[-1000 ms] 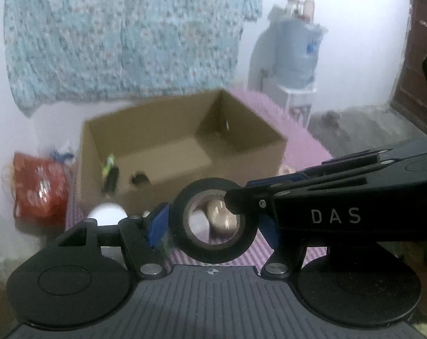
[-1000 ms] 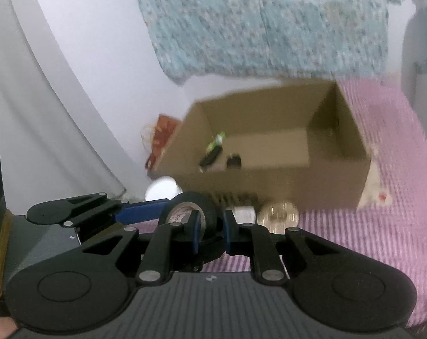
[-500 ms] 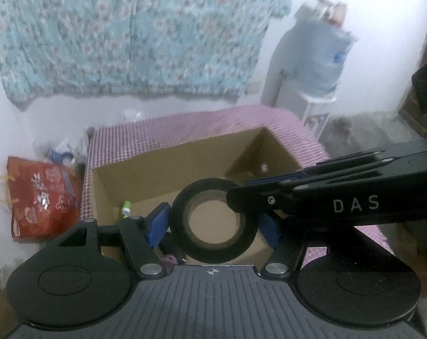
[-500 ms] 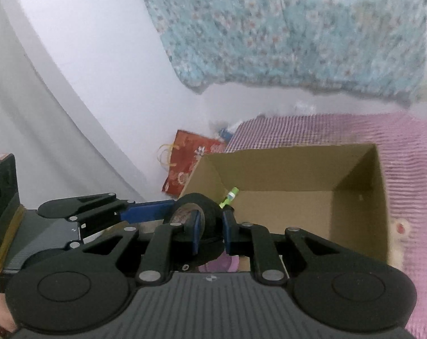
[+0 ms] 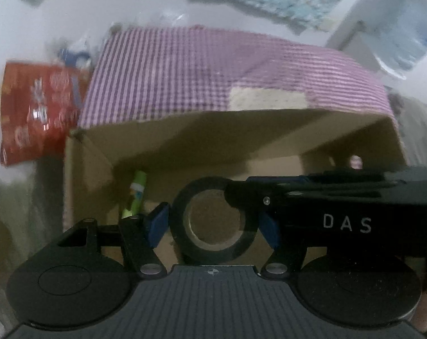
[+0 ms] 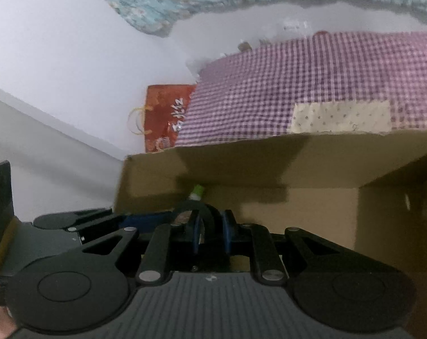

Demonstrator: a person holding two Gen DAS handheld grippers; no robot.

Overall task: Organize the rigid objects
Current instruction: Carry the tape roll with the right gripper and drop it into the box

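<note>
Both grippers have carried the black tape roll (image 5: 213, 220) from in front of the cardboard box (image 5: 241, 141) to above its open inside. My right gripper (image 6: 210, 231) pinches the roll's band, pads nearly together; my left gripper (image 5: 213, 223) stands half spread around the roll, though I cannot tell if it presses. A green tube (image 5: 135, 197) lies inside already. I judge only the release remains.
</note>
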